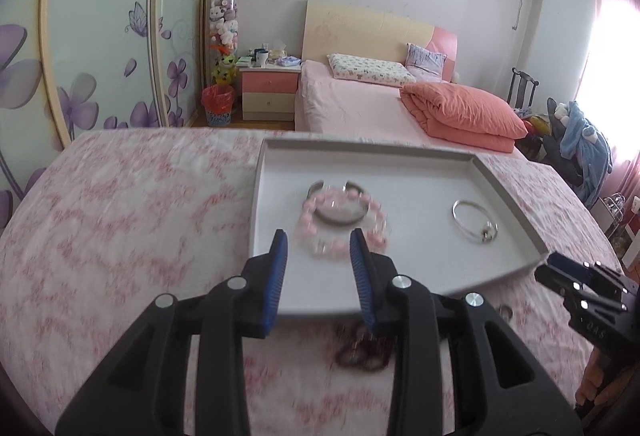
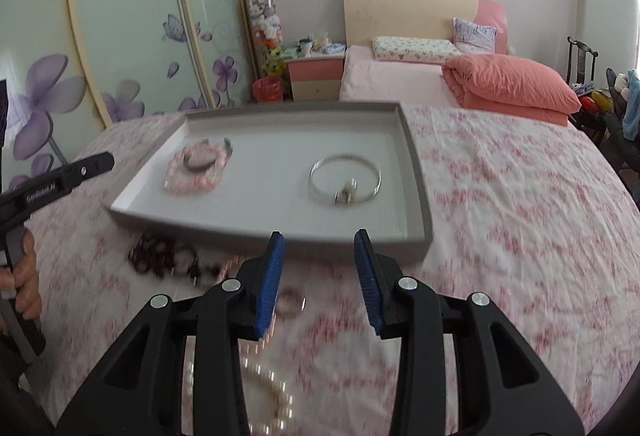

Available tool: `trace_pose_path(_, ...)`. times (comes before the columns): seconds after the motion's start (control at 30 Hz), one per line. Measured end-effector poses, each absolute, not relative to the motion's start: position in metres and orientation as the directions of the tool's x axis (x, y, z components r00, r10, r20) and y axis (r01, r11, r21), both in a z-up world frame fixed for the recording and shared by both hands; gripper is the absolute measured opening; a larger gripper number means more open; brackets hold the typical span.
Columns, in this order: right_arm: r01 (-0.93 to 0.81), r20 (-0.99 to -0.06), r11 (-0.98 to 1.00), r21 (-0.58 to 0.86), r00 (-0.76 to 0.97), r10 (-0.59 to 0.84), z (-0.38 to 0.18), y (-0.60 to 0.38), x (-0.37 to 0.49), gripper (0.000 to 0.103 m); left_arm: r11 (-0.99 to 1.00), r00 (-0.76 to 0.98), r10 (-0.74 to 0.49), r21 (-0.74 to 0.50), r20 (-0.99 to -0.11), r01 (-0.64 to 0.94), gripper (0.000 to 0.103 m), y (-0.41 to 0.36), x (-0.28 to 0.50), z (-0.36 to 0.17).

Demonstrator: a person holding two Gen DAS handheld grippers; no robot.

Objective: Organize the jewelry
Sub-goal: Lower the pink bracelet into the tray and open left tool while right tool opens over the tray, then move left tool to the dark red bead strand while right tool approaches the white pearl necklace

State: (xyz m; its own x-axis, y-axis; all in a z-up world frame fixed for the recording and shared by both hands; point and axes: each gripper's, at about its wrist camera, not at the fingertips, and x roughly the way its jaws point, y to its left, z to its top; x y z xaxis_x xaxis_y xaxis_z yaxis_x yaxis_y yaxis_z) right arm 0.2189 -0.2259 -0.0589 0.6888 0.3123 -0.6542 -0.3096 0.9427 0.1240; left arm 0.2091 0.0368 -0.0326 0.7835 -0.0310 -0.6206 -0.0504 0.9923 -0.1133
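A grey tray lies on the pink floral cloth. In its left part a pink bead bracelet overlaps a silver cuff. In its right part lies a thin silver bangle with a charm. On the cloth in front of the tray are a dark bead bracelet, a ring and a pearl strand. My left gripper hovers open over the tray's near edge, holding nothing. My right gripper is open and holds nothing, above the ring.
The cloth-covered surface stretches wide to the right of the tray. Behind it are a bed with a folded orange quilt, a nightstand and a floral wardrobe. A hand grips the left tool's handle.
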Motion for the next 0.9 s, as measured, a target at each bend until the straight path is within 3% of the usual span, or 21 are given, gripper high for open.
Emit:
trace_pose_path(0.3, -0.413, -0.734, 0.905, 0.106, 0.582, 0.351, -0.082, -0.219, 0.173, 0.036, 0.990, 0.760, -0.013, -0.113, -0.650, -0.080, 0.037, 0.048, 0.182, -0.053)
trace_pose_path(0.63, -0.393, -0.768, 0.917, 0.061, 0.569, 0.295, -0.096, -0.216, 0.164, 0.013, 0.992, 0.752, -0.010, -0.103, -0.659, -0.077, 0.040, 0.045, 0.173, -0.058)
trace_pose_path(0.9, -0.336, -0.769, 0.941, 0.042, 0.590, 0.245, -0.094, -0.214, 0.180, 0.012, 0.994, 0.737, -0.020, -0.093, -0.675, -0.058, 0.042, 0.041, 0.175, -0.064)
